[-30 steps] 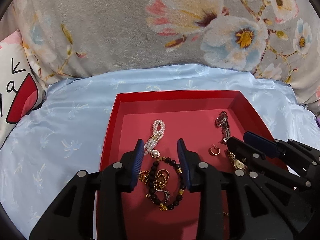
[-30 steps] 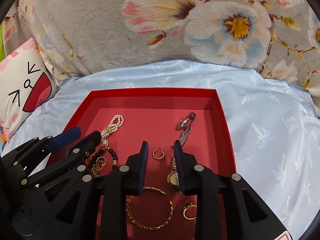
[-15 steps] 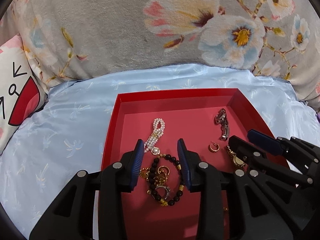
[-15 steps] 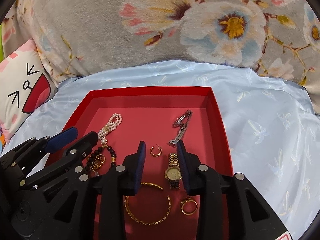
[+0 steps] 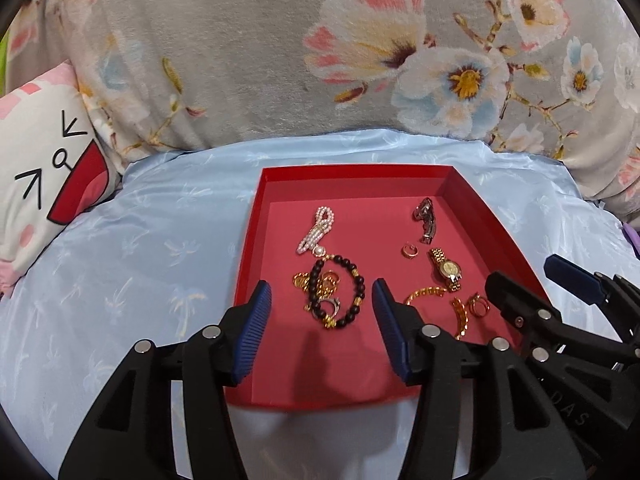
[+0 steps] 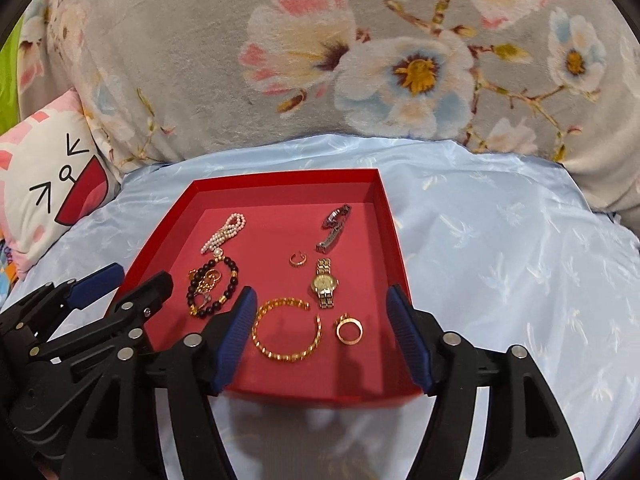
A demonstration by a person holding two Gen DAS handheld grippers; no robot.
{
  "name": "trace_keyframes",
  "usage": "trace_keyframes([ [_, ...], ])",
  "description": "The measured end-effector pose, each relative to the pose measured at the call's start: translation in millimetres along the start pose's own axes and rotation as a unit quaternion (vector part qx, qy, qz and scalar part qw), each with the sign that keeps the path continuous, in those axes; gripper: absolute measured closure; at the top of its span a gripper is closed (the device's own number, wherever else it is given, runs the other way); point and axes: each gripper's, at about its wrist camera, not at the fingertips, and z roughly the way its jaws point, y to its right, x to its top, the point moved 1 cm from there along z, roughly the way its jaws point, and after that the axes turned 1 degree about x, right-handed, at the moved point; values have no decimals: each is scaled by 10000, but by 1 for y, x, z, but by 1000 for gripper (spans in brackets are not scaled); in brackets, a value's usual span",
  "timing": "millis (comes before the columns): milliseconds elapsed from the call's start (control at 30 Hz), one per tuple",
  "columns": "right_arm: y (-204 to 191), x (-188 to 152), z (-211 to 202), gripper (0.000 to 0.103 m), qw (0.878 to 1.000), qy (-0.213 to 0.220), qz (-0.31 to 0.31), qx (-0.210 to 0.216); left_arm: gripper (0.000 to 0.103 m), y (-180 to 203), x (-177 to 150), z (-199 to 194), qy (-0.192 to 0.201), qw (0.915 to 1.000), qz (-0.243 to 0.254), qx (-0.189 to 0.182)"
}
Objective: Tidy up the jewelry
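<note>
A shallow red tray lies on pale blue satin cloth. In it: a pearl bracelet, a black bead bracelet tangled with small gold pieces, a silver clasp bracelet, a small gold hoop, a gold watch, a gold chain bangle and a gold ring. My left gripper hovers over the tray's near left part, jaws opening, nothing between them. My right gripper hovers over the near right part, jaws opening around the bangle and ring without touching.
A grey floral plush blanket rises behind the cloth. A white cartoon-face pillow sits at the left. Blue cloth spreads wide to the right of the tray.
Both grippers have drawn back toward the tray's near edge, so more of the tray and its jewelry shows. Both pairs of jaws have spread much wider. The jewelry has not moved.
</note>
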Motion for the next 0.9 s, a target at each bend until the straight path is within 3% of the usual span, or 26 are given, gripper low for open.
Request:
trace_keyframes([
  [100,3,-9,-10,30,9999,79,145,-51,35,-3,-7,-12,55,9997,-91,221],
  [300,0,-26,-26,26,9993,203,55,-320,24,-5,-23,-23,38,9991,-122,398],
  [600,11,-55,-26,18,9983,185,62,-543,15,0,-49,-21,26,9987,-47,504],
  [900,0,-58,-27,18,9959,190,-182,-868,12,-4,-51,-18,-10,9977,-216,646],
])
